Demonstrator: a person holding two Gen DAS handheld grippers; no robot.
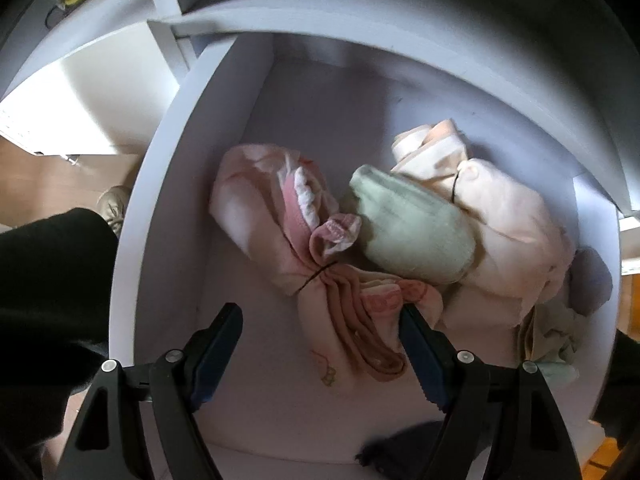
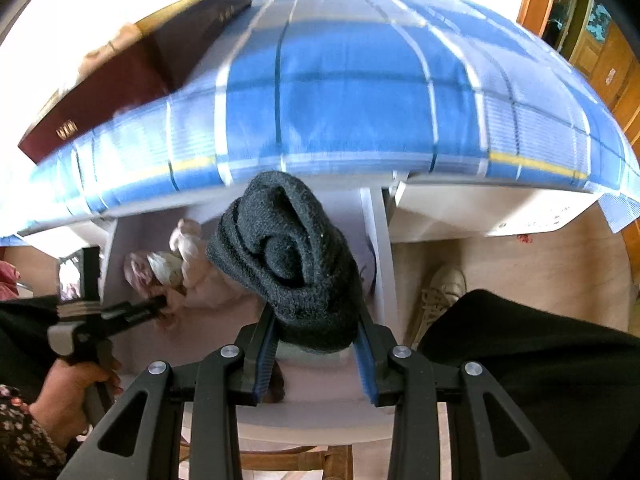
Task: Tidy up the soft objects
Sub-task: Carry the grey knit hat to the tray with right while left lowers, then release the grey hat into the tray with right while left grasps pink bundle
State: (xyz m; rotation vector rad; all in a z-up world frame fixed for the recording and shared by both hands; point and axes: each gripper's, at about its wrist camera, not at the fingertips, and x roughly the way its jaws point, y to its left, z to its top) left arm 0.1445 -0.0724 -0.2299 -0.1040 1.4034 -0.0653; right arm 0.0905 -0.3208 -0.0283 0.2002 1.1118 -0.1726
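The left gripper (image 1: 320, 316) is pointed steeply down into a white drawer (image 1: 132, 248), its jaws spread over a pink bundle (image 1: 280, 216) – nothing is pinched. The right gripper (image 2: 316, 326) is clamped on a dark knitted roll (image 2: 292, 256). Only the right wrist view shows the blue checked cloth (image 2: 348, 92) and the left hand (image 2: 74, 390).

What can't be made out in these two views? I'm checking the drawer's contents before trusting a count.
- Left wrist view: dark cloth at the drawer front, partly behind the left gripper; what it is stays unclear.
- Left wrist view: grey item at the right wall, half tucked behind the cream bundle.
- Right wrist view: the dark knit roll, held in the right gripper, blocks much of the drawer.
- Right wrist view: book lettering is blurred.
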